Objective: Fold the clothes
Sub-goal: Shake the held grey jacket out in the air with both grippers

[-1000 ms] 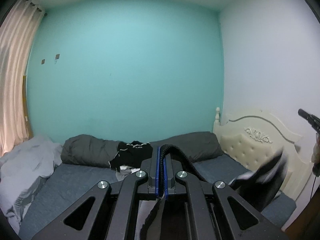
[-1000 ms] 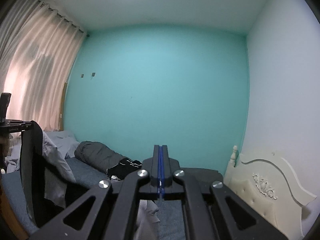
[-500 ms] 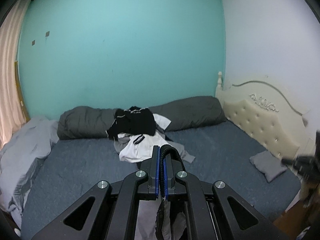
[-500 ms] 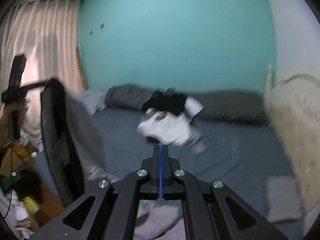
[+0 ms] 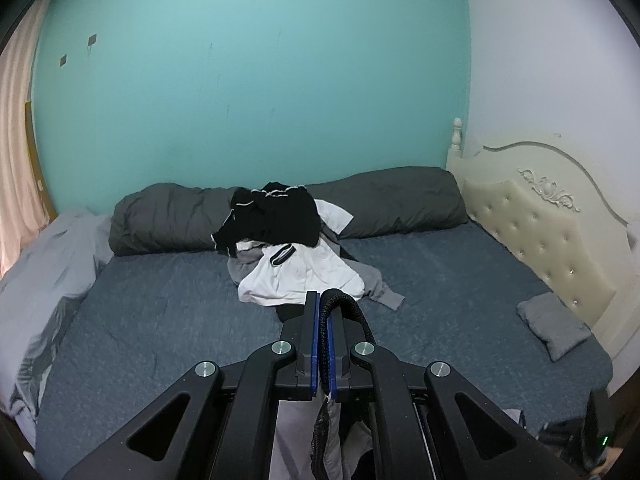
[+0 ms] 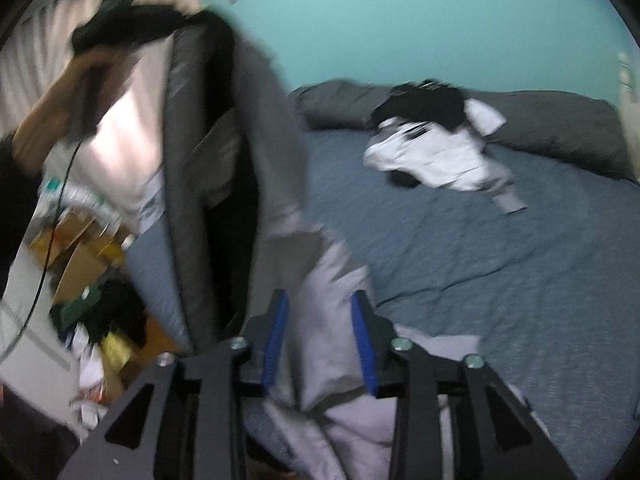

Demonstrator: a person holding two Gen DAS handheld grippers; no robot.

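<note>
filling the room, a bed (image 5: 460,292) with a blue-grey sheet carries a clothes pile (image 5: 288,248) against a teal wall (image 5: 248,80). left gripper (image 5: 323,344) pinches a grey garment (image 6: 248,160); right gripper (image 6: 320,340) is opening around its pale cloth.

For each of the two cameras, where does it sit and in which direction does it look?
Left wrist: sits on the left claw, looks across the bed to the teal wall; claw shut on a grey garment.
Right wrist: sits on the right claw, looks down over the bed's near edge; jaws opening around light fabric; a hand shows upper left.
Both share the clothes pile and dark bolster.
</note>
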